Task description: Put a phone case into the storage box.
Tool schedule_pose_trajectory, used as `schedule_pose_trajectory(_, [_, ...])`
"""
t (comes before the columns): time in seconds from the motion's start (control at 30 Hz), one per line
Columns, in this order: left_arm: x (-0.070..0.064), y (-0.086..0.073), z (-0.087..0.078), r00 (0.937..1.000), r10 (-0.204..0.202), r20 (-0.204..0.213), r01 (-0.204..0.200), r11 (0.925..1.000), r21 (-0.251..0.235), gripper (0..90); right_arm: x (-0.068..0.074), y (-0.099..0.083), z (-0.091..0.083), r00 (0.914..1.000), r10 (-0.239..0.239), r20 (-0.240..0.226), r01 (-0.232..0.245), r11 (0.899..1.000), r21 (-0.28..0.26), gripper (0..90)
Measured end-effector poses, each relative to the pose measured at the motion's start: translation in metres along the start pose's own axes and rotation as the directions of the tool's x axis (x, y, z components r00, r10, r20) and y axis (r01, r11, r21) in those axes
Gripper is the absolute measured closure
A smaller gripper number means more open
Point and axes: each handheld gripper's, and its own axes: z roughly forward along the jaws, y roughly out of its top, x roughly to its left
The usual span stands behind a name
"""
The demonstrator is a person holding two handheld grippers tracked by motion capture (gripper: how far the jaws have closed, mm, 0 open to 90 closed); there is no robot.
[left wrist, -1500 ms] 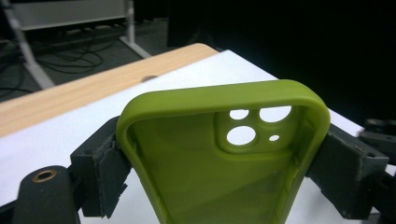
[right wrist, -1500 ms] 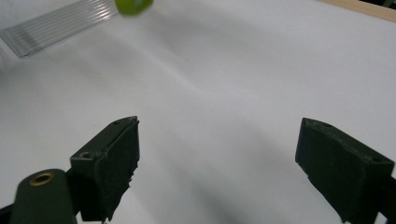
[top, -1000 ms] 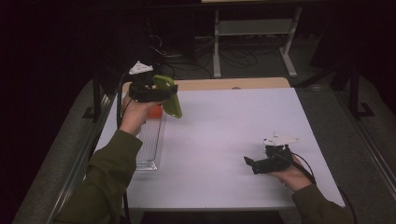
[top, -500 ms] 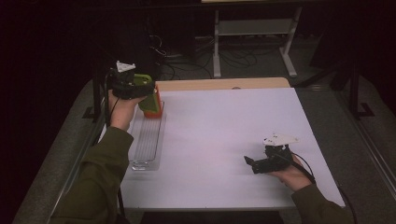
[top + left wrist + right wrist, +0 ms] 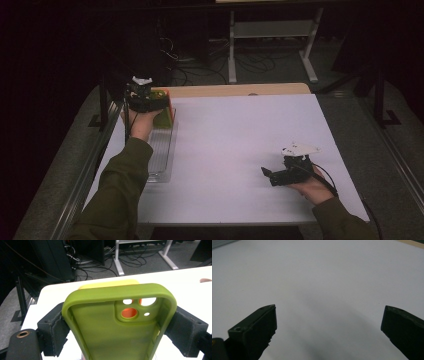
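Note:
A green phone case is clamped by its two long sides between the black jaws of my left gripper, its open inside facing the camera. Through its camera hole an orange case shows, and a yellow edge peeks above its top rim. In the high view my left gripper holds the green case over the far end of a clear ribbed rack, against the orange case. My right gripper rests open near the front right of the table, nothing between its jaws.
The white table top has a wooden strip along its far edge. A metal rail runs along the left side. Beyond the table lie dark floor, cables and a white stand.
My left gripper has carried the green case left and farther away, down to the far end of the clear rack by the orange case. The right gripper has stayed put.

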Motion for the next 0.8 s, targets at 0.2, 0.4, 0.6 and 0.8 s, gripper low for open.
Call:
schedule_pose_trajectory(0.2, [-0.003,-0.008,0.013,0.9996,0.005,-0.027,-0.004,0.9995,0.031,13.6,0.000,0.000,-0.001,1.0000,0.001,-0.001,-0.001,1.000,-0.003,0.0])
schedule_pose_trajectory(0.4, [-0.003,-0.011,0.019,0.9994,0.000,-0.034,0.001,0.9996,0.028,12.7,0.000,0.000,-0.001,1.0000,0.001,-0.002,-0.001,1.000,-0.004,0.0])
schedule_pose_trajectory(0.6, [-0.001,-0.010,0.019,0.9991,-0.004,-0.041,0.005,0.9999,0.013,3.6,0.000,0.001,-0.001,1.0000,0.001,-0.005,-0.001,1.000,-0.006,0.0])
schedule_pose_trajectory(0.8, [0.001,-0.009,0.014,1.0000,-0.002,0.002,0.002,1.0000,0.005,0.0,0.000,0.001,-0.001,1.0000,0.000,-0.005,0.000,1.000,-0.009,0.0])
